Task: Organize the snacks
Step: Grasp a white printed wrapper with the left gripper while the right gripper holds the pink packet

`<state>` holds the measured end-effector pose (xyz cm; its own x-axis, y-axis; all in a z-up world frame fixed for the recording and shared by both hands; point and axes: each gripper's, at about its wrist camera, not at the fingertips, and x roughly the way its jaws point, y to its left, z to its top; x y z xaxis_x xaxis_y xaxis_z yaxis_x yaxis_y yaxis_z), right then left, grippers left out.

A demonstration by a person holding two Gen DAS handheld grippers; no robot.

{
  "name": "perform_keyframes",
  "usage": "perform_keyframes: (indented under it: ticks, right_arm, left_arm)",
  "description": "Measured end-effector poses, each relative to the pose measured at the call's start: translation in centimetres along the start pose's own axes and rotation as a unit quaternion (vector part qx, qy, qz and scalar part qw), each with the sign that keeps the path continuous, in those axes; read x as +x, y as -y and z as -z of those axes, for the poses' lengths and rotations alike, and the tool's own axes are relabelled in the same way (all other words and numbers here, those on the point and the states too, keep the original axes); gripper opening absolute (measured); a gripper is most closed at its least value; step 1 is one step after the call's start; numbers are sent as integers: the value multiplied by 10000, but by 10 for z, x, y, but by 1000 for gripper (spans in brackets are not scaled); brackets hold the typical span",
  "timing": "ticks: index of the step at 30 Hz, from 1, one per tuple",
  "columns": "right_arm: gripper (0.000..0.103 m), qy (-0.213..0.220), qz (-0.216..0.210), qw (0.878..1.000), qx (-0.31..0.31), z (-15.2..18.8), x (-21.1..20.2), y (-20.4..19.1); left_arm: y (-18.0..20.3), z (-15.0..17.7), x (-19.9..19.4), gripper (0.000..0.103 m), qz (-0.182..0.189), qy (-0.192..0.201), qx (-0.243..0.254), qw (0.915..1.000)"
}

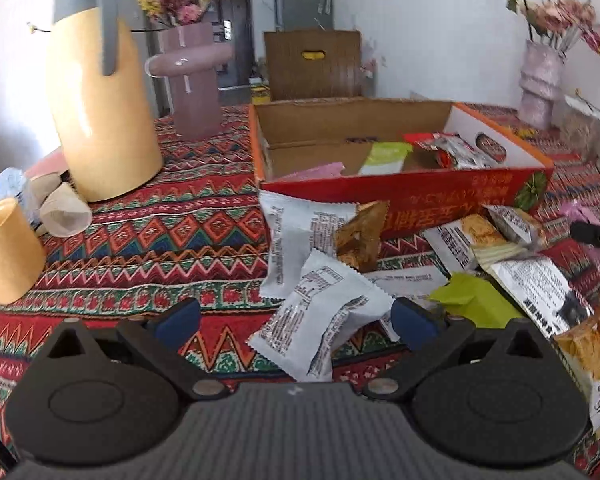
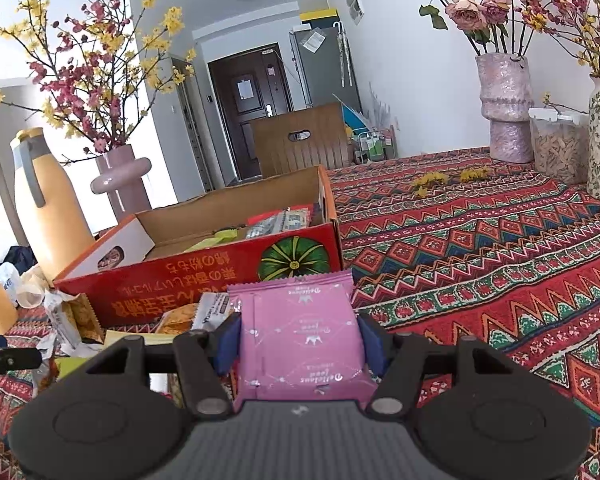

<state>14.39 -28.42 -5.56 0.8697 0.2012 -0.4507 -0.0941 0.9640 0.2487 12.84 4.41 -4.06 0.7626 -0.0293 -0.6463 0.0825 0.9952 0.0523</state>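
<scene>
The right gripper (image 2: 300, 340) pointed gently downward over the patterned cloth (image 2: 480, 240), its blue pads pressed on either side of a pink packet (image 2: 300, 328), which it held flat just in front of the red box (image 2: 220, 272) and near that box's pumpkin-printed corner. The left gripper (image 1: 296, 326) tipped more steeply toward the table, jaws spread wide and released, a white packet (image 1: 320, 320) lying between the fingers, one edge close to the right pad (image 1: 412, 320), with no grip on it. More packets (image 1: 480, 248) lay heaped on the cloth against the box's front wall, white and orange wrappers with a green one (image 1: 472, 296) among them. Inside the box lay a few snacks already: a pink one (image 1: 320, 170), a pale green one (image 1: 384, 158) and dark red ones (image 1: 456, 148) toward its right end. A yellow jug (image 1: 100, 100) and a pink vase (image 1: 192, 76) stood to the left of the box, a yellow cup (image 1: 4, 252) nearer the camera. The tip of the right gripper showed at the right edge of the left wrist view, beside the heap
</scene>
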Motion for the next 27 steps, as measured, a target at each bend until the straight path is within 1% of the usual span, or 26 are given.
perform_keyframes:
  ticks: [3, 6, 7, 8, 9, 10, 11, 12, 13, 17, 21, 24, 27]
  right_arm:
    - [60, 9, -18, 10000, 21, 0, -1, 1]
    - [60, 13, -25, 10000, 16, 1, -1, 0]
    - [60, 11, -24, 10000, 18, 1, -1, 0]
    - [60, 9, -25, 10000, 19, 1, -1, 0]
    - [60, 8, -25, 10000, 19, 1, -1, 0]
    - [60, 10, -26, 10000, 17, 1, -1, 0]
    - [60, 11, -27, 10000, 16, 1, -1, 0]
    - [60, 9, -25, 10000, 17, 1, -1, 0]
    - [60, 8, -26, 10000, 17, 1, -1, 0]
    - [60, 1, -28, 10000, 15, 1, -1, 0]
    - [60, -1, -22, 10000, 14, 1, 0, 0]
    - [60, 0, -22, 10000, 14, 1, -1, -1]
    - [60, 1, -22, 10000, 9, 1, -1, -1]
  left_arm:
    - [1, -2, 7, 100, 68, -65, 27, 10000]
    - [3, -5, 13, 92, 124, -100, 61, 9999]
    - [4, -5, 15, 85, 146, -100, 60, 9998]
    - [4, -5, 17, 73, 182, -121, 49, 9997]
    - [3, -5, 19, 68, 238, -175, 21, 9996]
    - [3, -5, 21, 59, 294, -234, -10, 9993]
    - [3, -4, 22, 52, 322, -263, -19, 9991]
    - [3, -3, 22, 49, 335, -272, -25, 9991]
    - [3, -1, 22, 43, 370, -291, -35, 9989]
    - [3, 3, 20, 45, 347, -288, -95, 9989]
    - [5, 9, 24, 49, 215, -376, -121, 9990]
    - [7, 10, 24, 47, 97, -333, -239, 9991]
    - [8, 10, 22, 45, 88, -285, -308, 9991]
